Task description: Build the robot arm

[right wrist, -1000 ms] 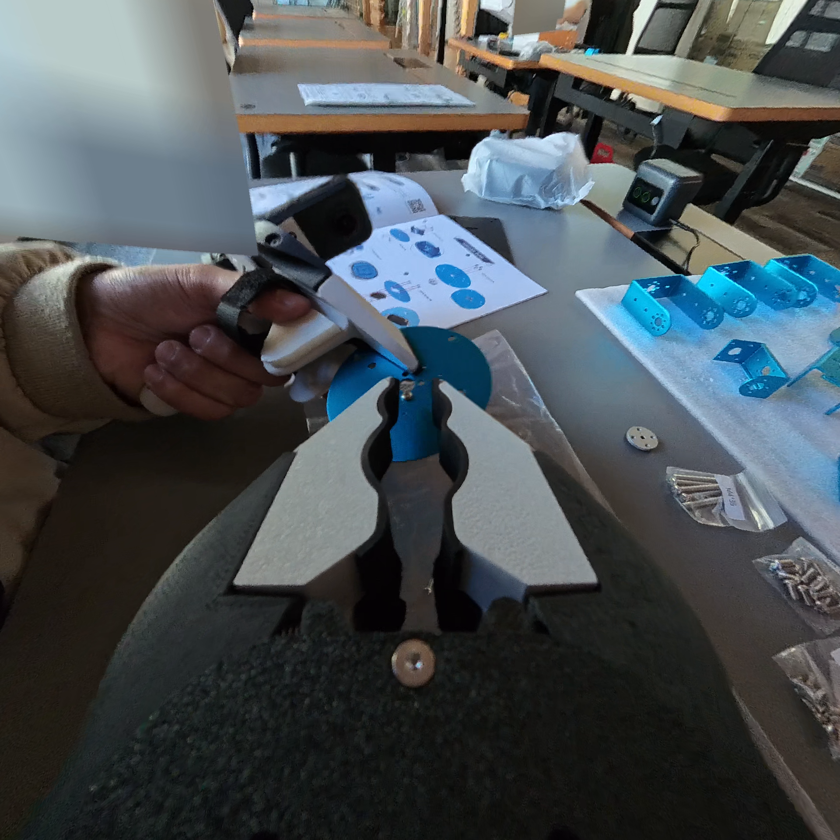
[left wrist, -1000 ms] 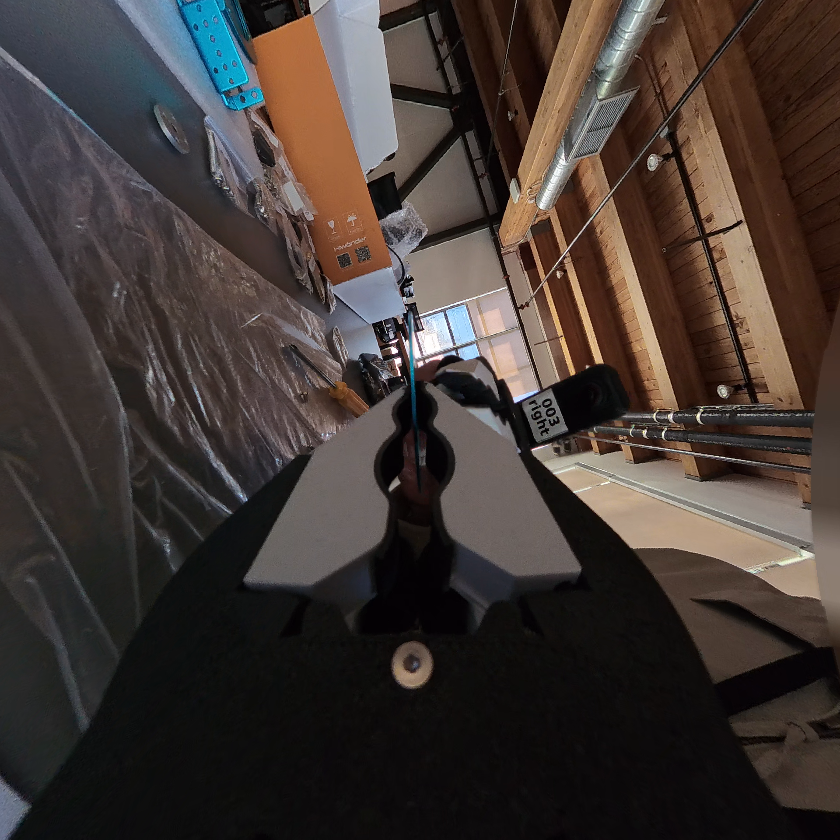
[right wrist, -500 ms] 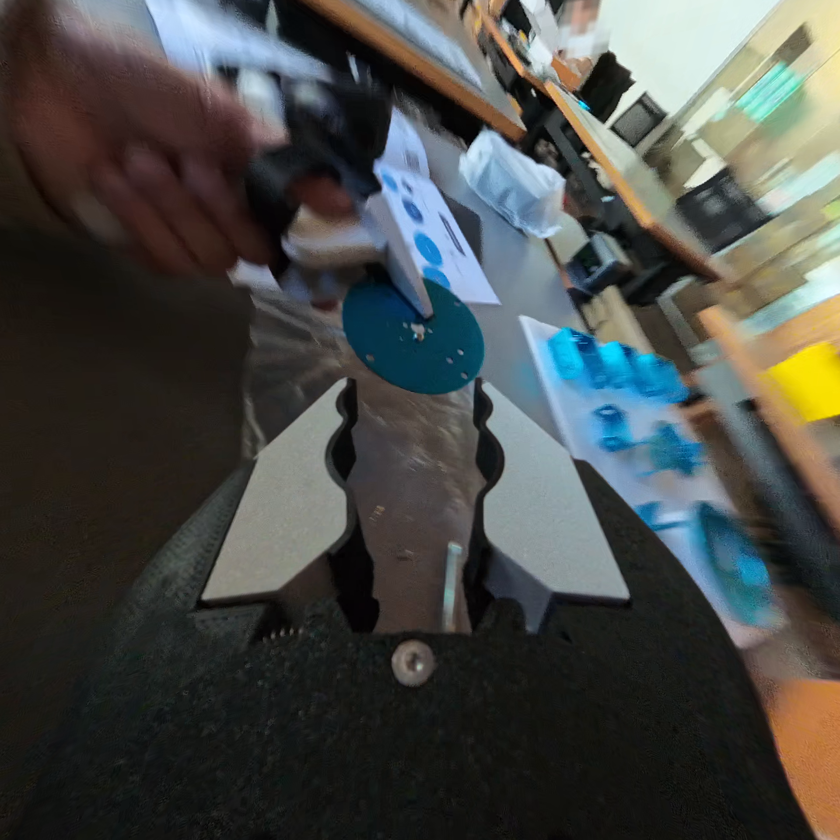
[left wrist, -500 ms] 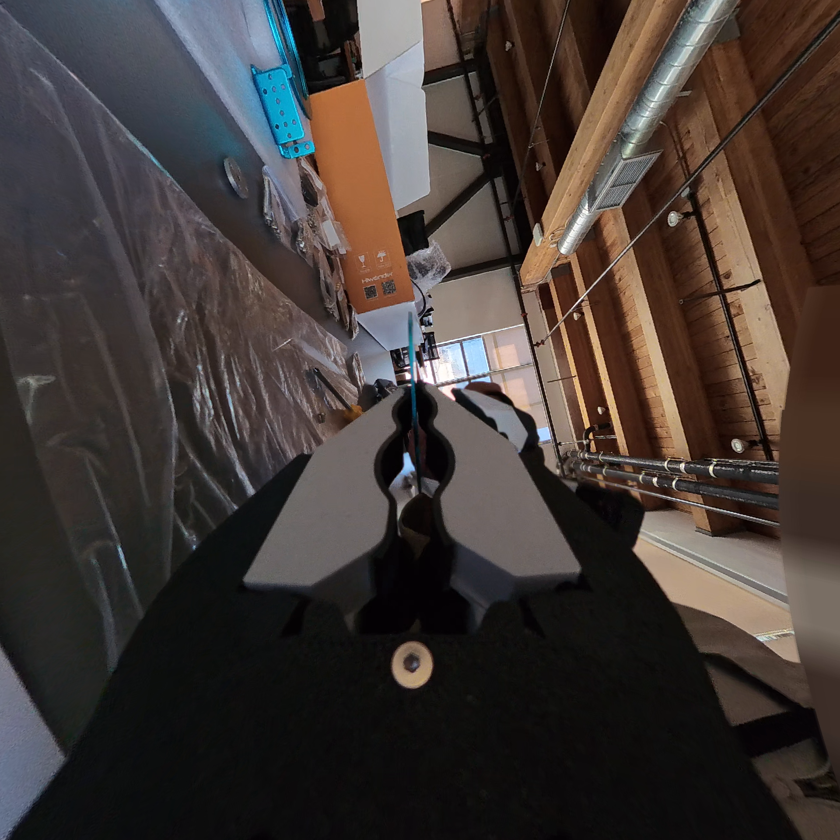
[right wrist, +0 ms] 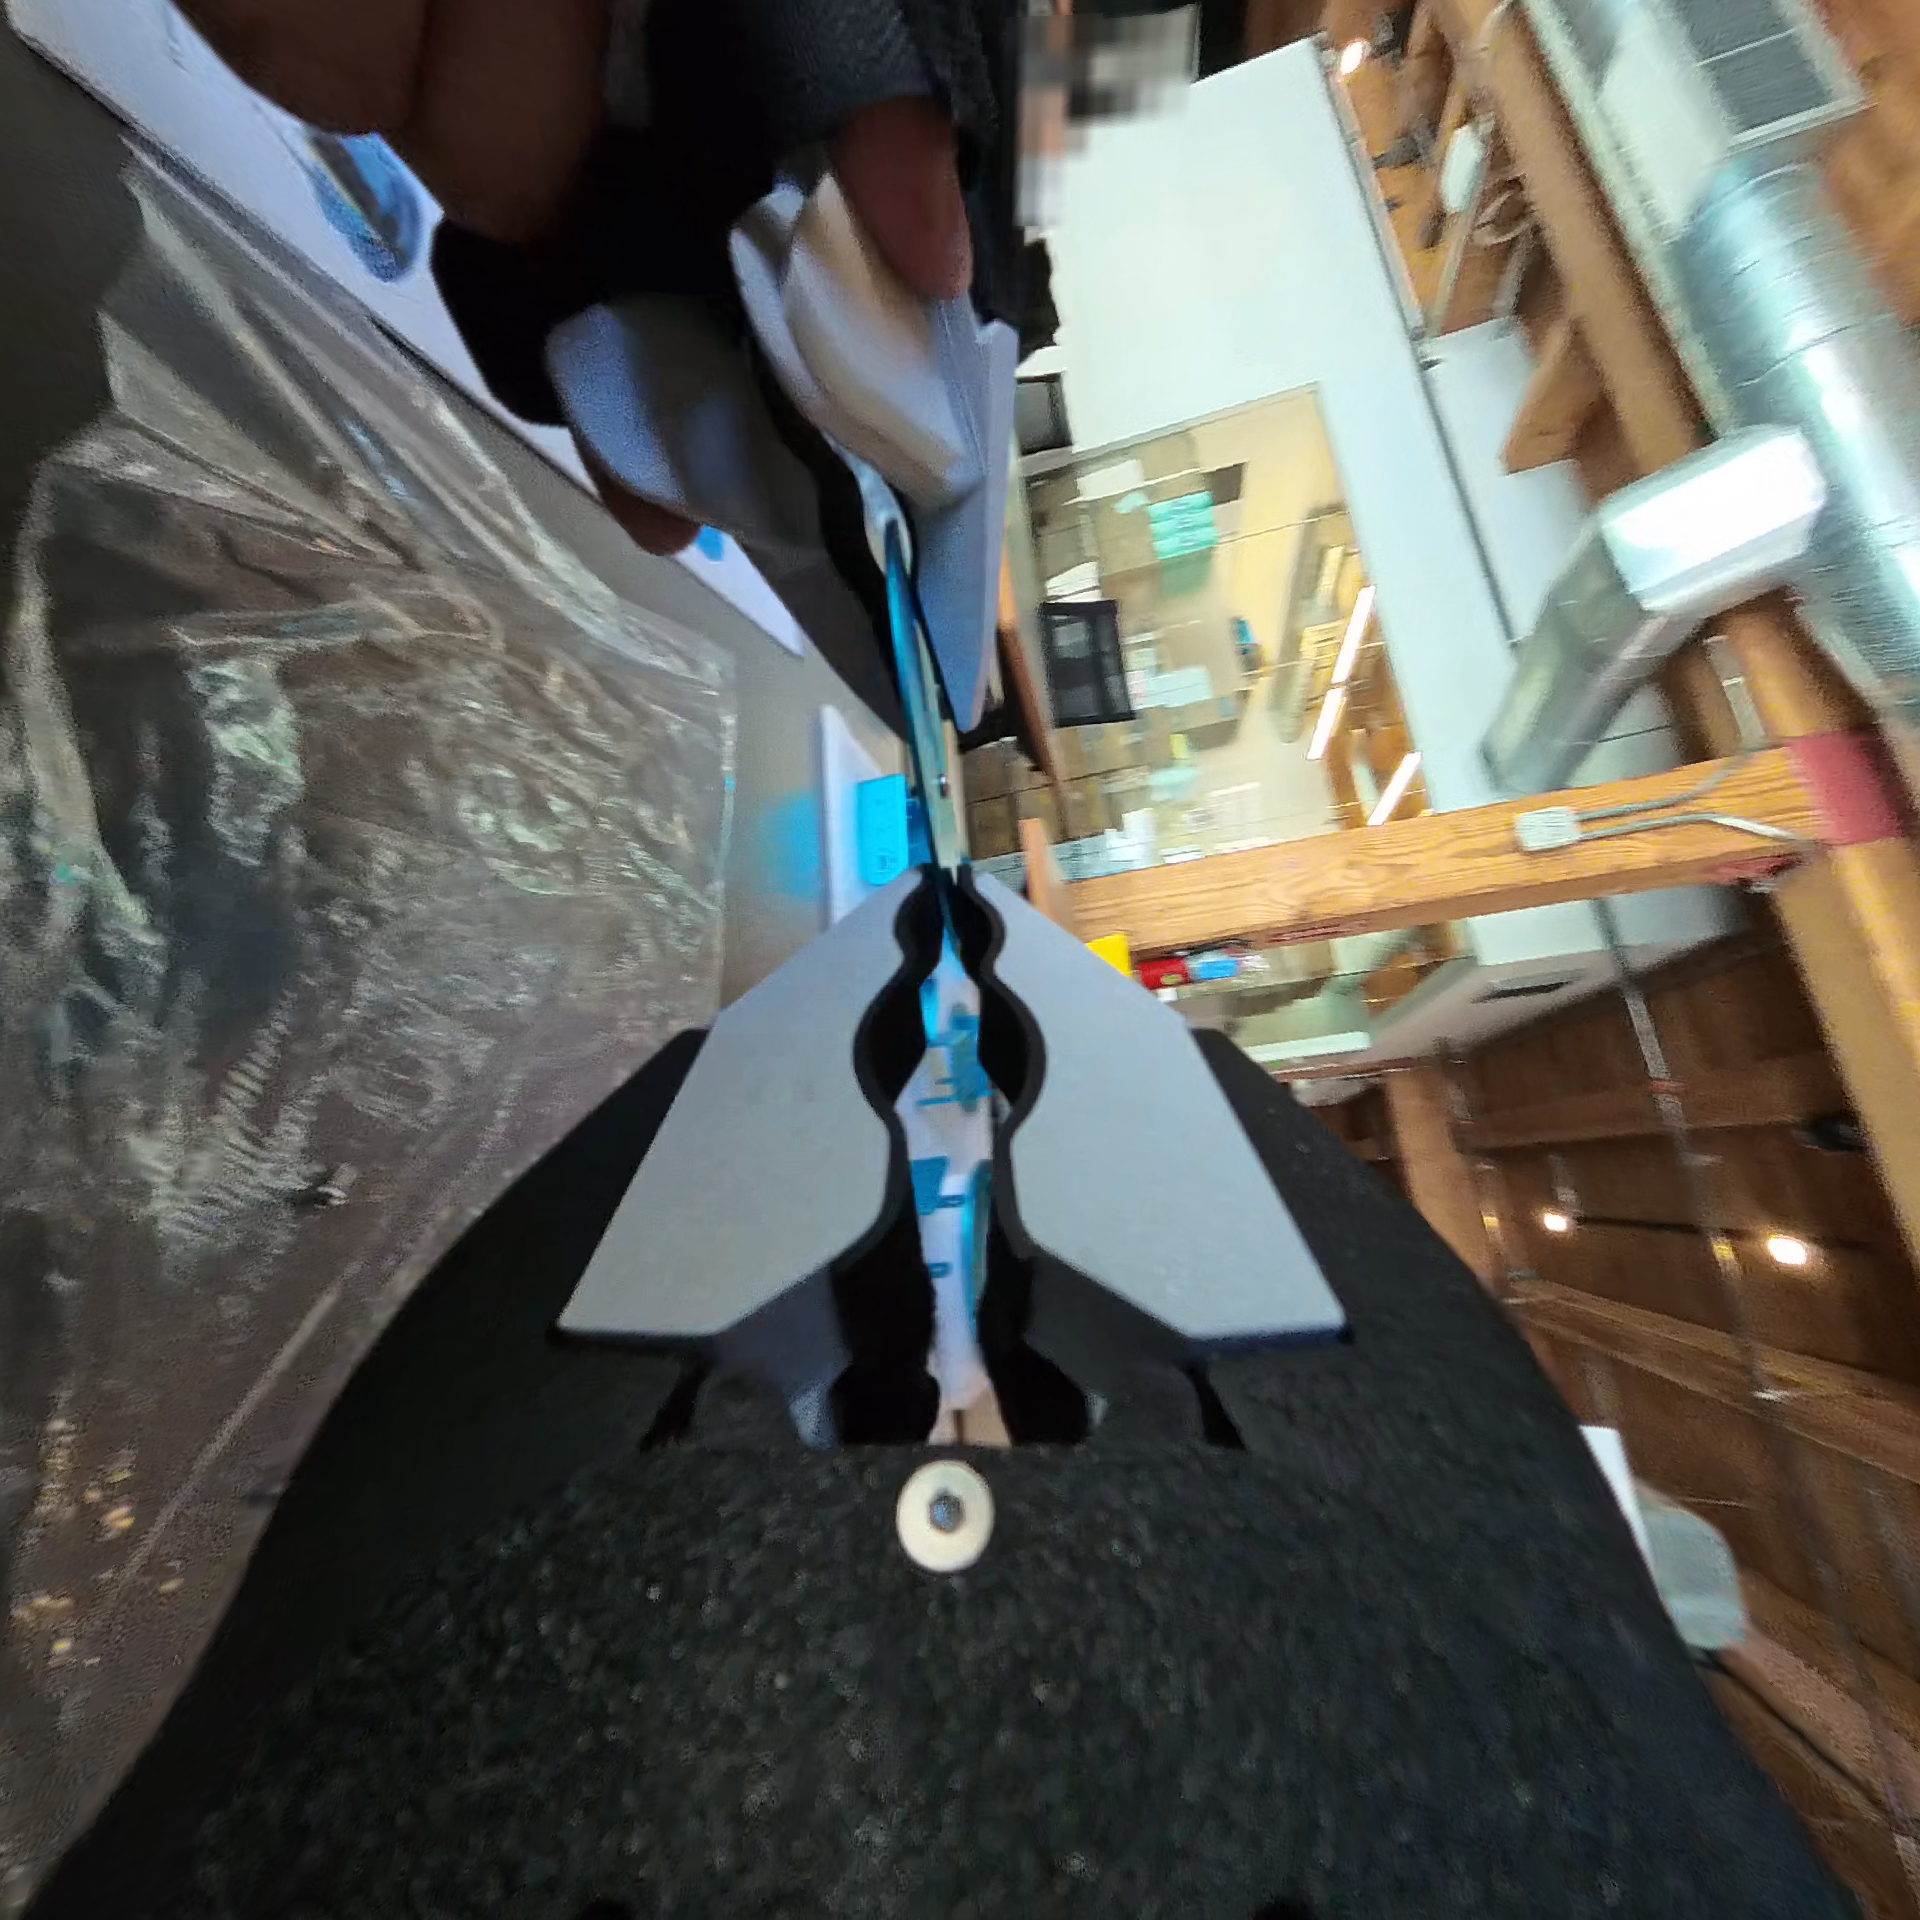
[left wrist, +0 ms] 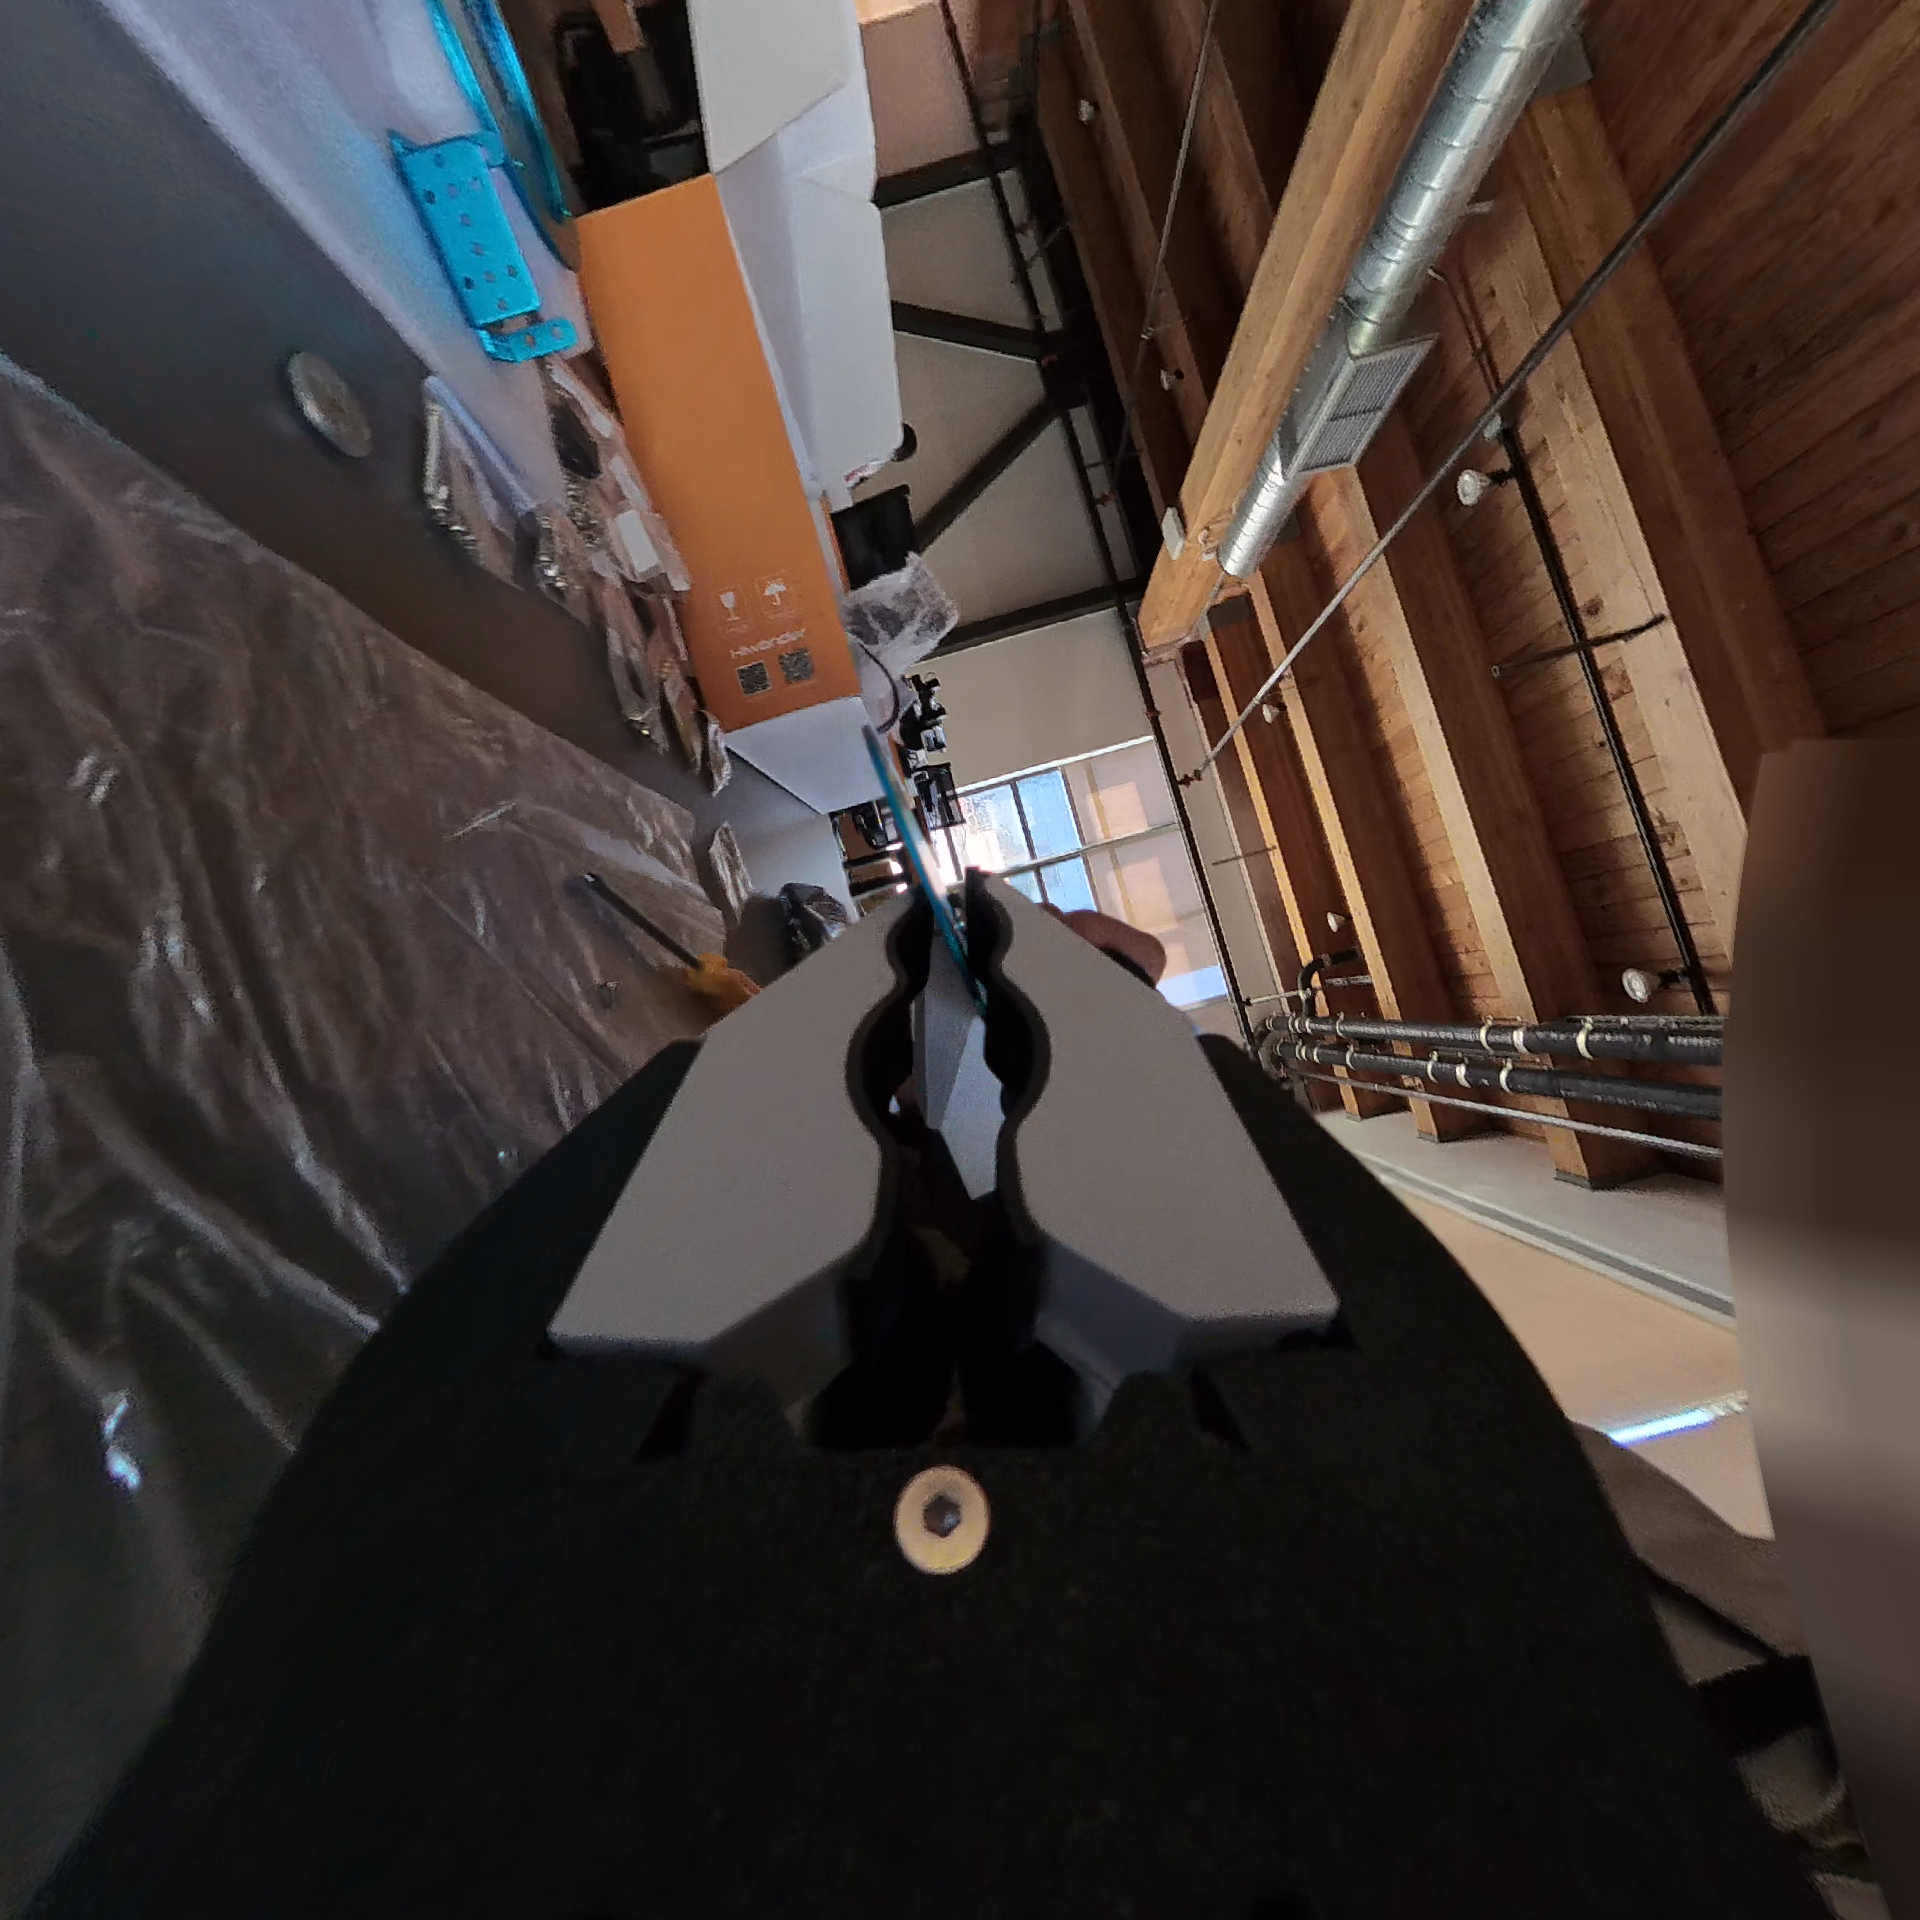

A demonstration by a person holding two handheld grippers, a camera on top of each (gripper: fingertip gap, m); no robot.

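A thin blue metal disc (left wrist: 891, 795) shows edge-on between the tips of my left gripper (left wrist: 945, 914), which is shut on it above the grey table. In the right wrist view the same disc (right wrist: 907, 665) stands edge-on. My right gripper (right wrist: 943, 883) is shut on its near edge, with the jaws pinched together. The left gripper's grey fingers (right wrist: 966, 582) clamp the disc's far edge, and a hand (right wrist: 894, 156) holds that gripper. A grey finger of the right gripper (left wrist: 948, 1049) shows through the left jaws. Both views are rolled on their side.
A crinkled clear plastic sheet (left wrist: 260, 935) covers the grey table. Beyond it lie a yellow-handled screwdriver (left wrist: 665, 945), bags of screws (left wrist: 582, 520), a small metal washer (left wrist: 327, 405), a blue bracket (left wrist: 468, 239) and an orange-and-white box (left wrist: 717, 468). A printed booklet (right wrist: 343, 197) lies under the hand. Left and right tips are no more than a few centimetres apart. From either gripper's tips it is about 30 cm to the blue bracket (left wrist: 468, 239).
My right gripper opened, rolled onto its side, moved up to the disc and closed on its near edge. My left gripper kept hold of the disc, which now sits slightly tilted.
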